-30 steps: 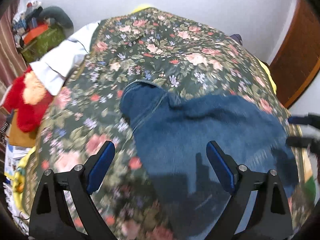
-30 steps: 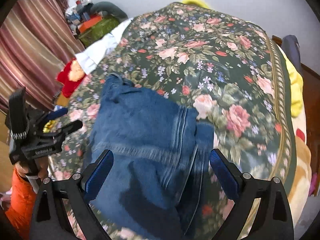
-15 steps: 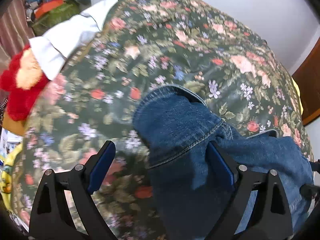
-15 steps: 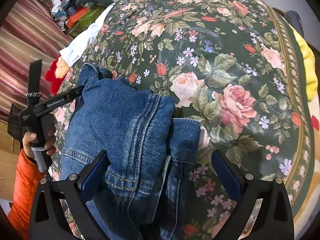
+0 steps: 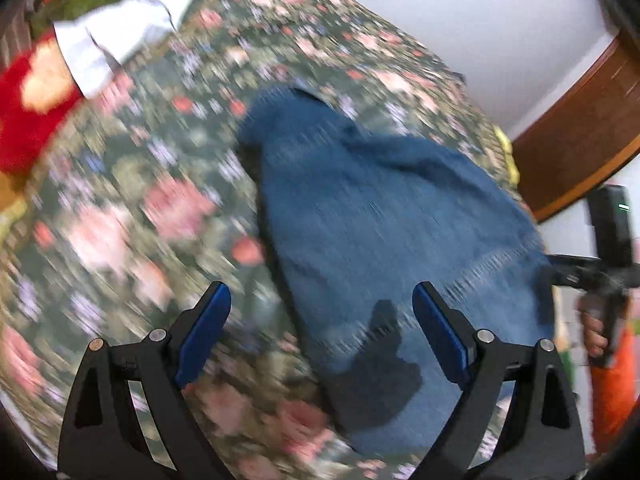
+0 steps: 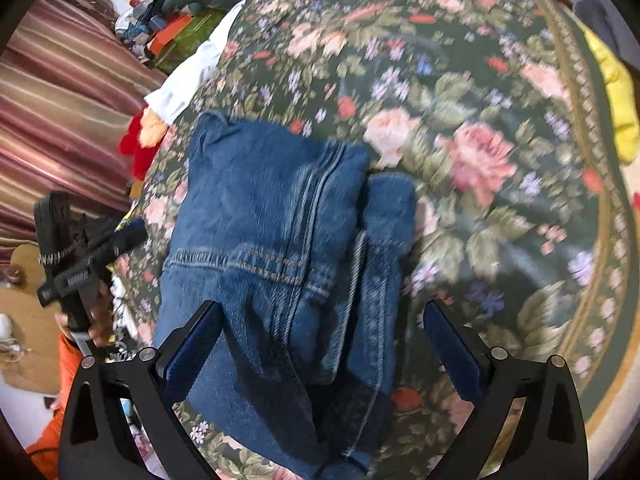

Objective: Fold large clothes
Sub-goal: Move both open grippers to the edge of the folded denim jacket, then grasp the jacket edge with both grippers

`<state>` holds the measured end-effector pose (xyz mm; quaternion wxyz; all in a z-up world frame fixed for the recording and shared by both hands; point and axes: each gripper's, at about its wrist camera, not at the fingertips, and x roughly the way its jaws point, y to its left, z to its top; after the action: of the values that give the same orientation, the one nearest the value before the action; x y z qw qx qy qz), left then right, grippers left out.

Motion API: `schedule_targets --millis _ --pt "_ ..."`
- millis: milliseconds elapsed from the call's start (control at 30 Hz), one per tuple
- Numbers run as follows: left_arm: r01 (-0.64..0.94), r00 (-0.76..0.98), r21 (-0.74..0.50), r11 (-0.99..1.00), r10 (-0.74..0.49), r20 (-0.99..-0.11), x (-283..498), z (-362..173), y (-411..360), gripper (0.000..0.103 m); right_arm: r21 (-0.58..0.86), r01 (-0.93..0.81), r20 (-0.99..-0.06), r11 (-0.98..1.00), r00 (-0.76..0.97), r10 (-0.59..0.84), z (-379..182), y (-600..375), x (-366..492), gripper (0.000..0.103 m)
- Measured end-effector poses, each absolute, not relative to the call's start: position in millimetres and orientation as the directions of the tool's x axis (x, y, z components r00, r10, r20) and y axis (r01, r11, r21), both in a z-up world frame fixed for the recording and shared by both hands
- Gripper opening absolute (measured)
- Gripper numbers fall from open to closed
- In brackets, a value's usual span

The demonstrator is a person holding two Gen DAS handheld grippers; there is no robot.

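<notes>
A pair of blue jeans (image 6: 272,248) lies folded on the dark floral bedspread (image 6: 480,128); it also shows, blurred, in the left wrist view (image 5: 380,232). My right gripper (image 6: 320,344) is open and empty, its fingers apart above the near end of the jeans. My left gripper (image 5: 320,332) is open and empty, above the jeans' left edge. The left gripper also shows at the left of the right wrist view (image 6: 76,264), beside the bed. The right gripper shows at the right edge of the left wrist view (image 5: 600,272).
A white cloth (image 6: 188,84) and a red plush toy (image 6: 140,140) lie at the bed's far left. Clutter (image 6: 172,28) sits beyond them by a striped curtain (image 6: 52,112). A yellow cloth (image 6: 616,92) lies at the bed's right edge. A wooden door (image 5: 584,128) stands right.
Both grippers have pulled back and risen from the jeans, staying open. The left wrist view is now blurred by motion. The jeans lie folded as before.
</notes>
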<state>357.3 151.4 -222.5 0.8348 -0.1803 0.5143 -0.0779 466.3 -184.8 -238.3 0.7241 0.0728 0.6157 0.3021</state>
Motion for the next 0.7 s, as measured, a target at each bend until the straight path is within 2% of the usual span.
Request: schedule_targets --millis 100,200,300,433,633,700 --pt "-0.063 0.433 -0.448 0.892 -0.380 -0.818 353 -237 144 0.093 0.510 -0.327 -0.839 0.796 0.016 0.544 -253 -179 471 0.100" --pt "-0.079 0.411 -0.464 0.883 -0.395 -0.822 356 -252 137 0.094 0.558 -0.310 -0.815 0.770 -0.031 0.578 -267 -171 477 0.101" --pt "-0.106 0.408 -0.502 0.858 -0.423 -0.809 364 -262 138 0.101 0.577 -0.321 -0.803 0.751 -0.055 0.593 -272 -160 481 0.103" --pt "-0.121 0.408 -0.564 0.817 -0.477 -0.779 379 -273 139 0.103 0.583 -0.351 -0.800 0.733 -0.086 0.594 -277 -137 486 0.103" --pt "-0.132 0.424 -0.598 0.791 -0.500 -0.755 400 -283 138 0.103 0.604 -0.350 -0.784 0.716 -0.099 0.613 -284 -119 493 0.103" --pt "-0.137 0.432 -0.594 0.793 -0.491 -0.756 405 -285 136 0.103 0.613 -0.341 -0.776 0.712 -0.095 0.623 -286 -114 496 0.099"
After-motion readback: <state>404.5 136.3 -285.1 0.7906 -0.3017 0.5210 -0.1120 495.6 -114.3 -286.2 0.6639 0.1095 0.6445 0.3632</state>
